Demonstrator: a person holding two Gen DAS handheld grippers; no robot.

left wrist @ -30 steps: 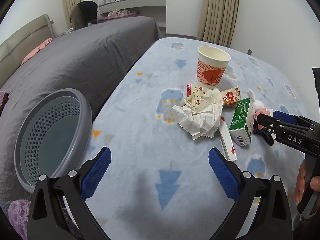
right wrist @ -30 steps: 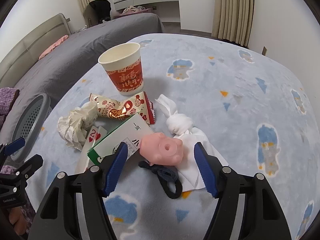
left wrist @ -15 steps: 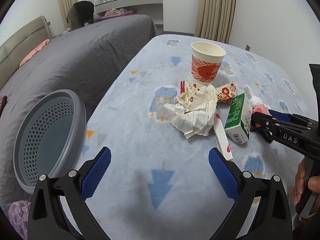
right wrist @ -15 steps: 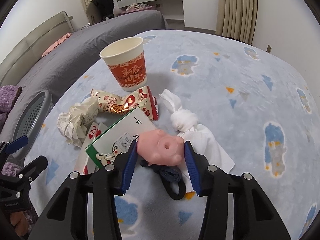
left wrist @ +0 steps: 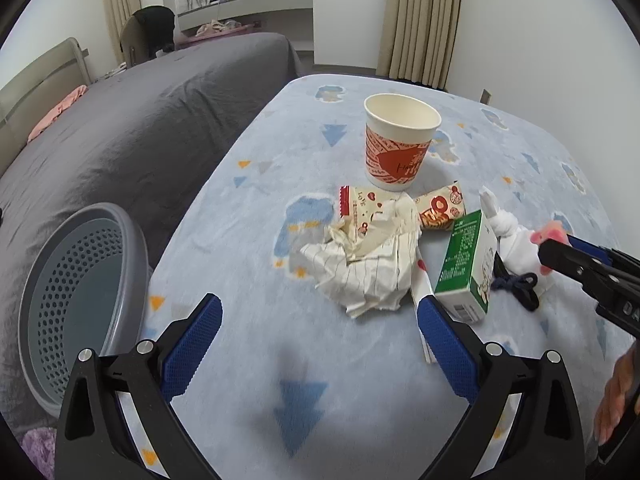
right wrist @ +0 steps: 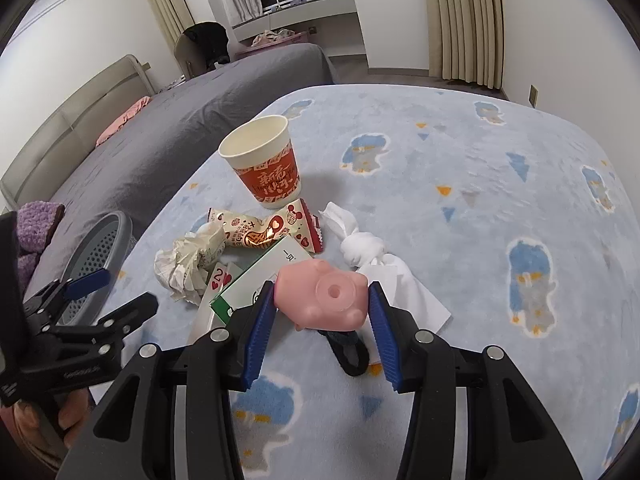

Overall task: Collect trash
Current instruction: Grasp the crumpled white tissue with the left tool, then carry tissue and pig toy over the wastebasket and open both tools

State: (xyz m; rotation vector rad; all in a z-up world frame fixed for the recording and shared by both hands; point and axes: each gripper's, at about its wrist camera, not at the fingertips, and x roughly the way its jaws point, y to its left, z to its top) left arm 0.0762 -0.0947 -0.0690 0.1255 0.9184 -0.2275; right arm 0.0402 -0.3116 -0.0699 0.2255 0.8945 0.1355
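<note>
A: Checking progress: the grey perforated basket (left wrist: pixel 76 300) at the edge of the blue patterned blanket (left wrist: pixel 248 264) looks empty from the left wrist view. Nothing collected so far, as far as the frames show.

B: Agreed. Right gripper (right wrist: pixel 322 300) has its blue pads pressed on both sides of the pink rubber toy (right wrist: pixel 324 294), which sits above the dark hair tie (right wrist: pixel 348 350) and looks lifted slightly clear of the blanket. First item in hand, not yet delivered.

A: Left gripper (left wrist: pixel 316 344)?

B: Jaws wide apart, nothing between them. It hangs over bare blanket, between the basket and the pile.

A: Remaining items, placed from the paper cup (left wrist: pixel 400 140): the cup stands upright at the far end of the pile. Just in front of it lie the snack wrapper (left wrist: pixel 442 210) and the crumpled paper (left wrist: pixel 368 264). The green carton (left wrist: pixel 466 264) lies nearer the camera, beside the paper, over a flat card (right wrist: pixel 218 282). The knotted white tissue (right wrist: pixel 364 252) lies on the far side of the carton from the paper.

B: Judgement: early stage. One grasp made; the whole pile is left to clear.
</note>
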